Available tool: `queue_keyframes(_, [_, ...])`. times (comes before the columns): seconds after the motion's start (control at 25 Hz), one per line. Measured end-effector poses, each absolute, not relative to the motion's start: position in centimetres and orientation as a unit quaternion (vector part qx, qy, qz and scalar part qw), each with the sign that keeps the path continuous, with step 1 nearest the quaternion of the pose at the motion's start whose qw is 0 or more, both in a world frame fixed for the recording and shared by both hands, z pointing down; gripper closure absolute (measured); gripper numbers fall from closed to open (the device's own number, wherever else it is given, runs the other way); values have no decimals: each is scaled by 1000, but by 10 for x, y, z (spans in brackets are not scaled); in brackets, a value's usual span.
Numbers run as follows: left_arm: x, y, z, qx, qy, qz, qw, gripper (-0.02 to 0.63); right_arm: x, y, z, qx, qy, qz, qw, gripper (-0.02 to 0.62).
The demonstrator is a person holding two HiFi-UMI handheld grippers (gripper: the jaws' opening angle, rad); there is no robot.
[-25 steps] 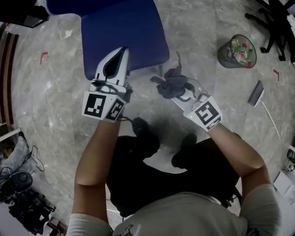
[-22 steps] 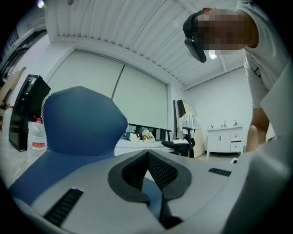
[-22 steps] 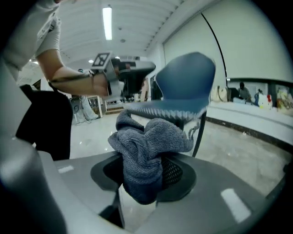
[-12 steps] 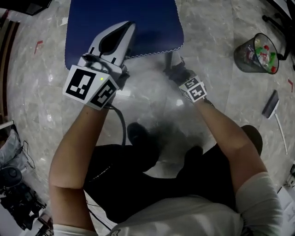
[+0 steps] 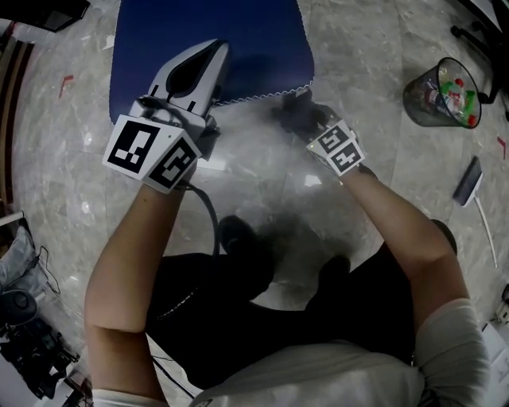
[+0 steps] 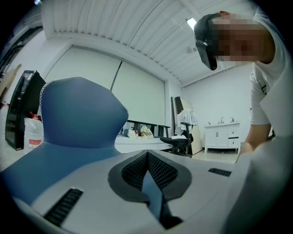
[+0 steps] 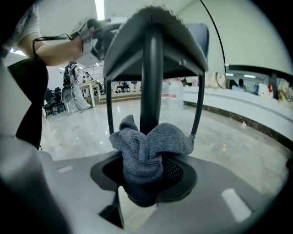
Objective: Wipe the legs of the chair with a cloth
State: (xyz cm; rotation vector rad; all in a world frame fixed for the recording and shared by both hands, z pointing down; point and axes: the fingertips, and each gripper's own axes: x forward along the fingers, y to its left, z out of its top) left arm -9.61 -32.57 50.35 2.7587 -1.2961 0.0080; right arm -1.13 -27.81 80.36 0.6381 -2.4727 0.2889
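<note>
The blue chair's seat (image 5: pixel 211 40) fills the top of the head view. My left gripper (image 5: pixel 211 49) is shut with nothing in it, lying over the seat's front edge. In the left gripper view, the left gripper (image 6: pixel 147 153) points along the seat toward the blue backrest (image 6: pixel 80 112). My right gripper (image 5: pixel 299 113) is shut on a grey cloth (image 5: pixel 293 116) at the seat's front right corner. The right gripper view is from below the seat. There the cloth (image 7: pixel 146 146) presses against a dark chair leg (image 7: pixel 150 77), bunched round its base. Two thinner legs (image 7: pixel 110 112) stand behind.
A wire waste bin (image 5: pixel 443 93) with rubbish stands on the marble floor to the right, a long-handled dustpan (image 5: pixel 471 184) near it. An office chair base (image 5: pixel 483 20) shows at the top right. Cables and equipment (image 5: pixel 28 326) lie at the lower left. My shoes (image 5: pixel 238 238) are below the chair.
The right gripper has carried the cloth from open air up to the chair leg under the seat's corner. The left gripper has moved forward over the seat.
</note>
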Motion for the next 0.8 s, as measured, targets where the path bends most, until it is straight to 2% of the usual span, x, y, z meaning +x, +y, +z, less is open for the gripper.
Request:
queue_keyframes(0.24, [-96, -324, 505, 902, -429, 10, 48, 600, -15, -295, 669, 256, -948, 23, 188, 420])
queue_keyframes(0.4, [-97, -325, 504, 901, -430, 2, 56, 600, -13, -295, 688, 262, -950, 37, 168, 428])
queue_keyframes(0.8, [-96, -327, 506, 906, -420, 11, 57, 600, -7, -262, 934, 228, -875, 205, 374, 436])
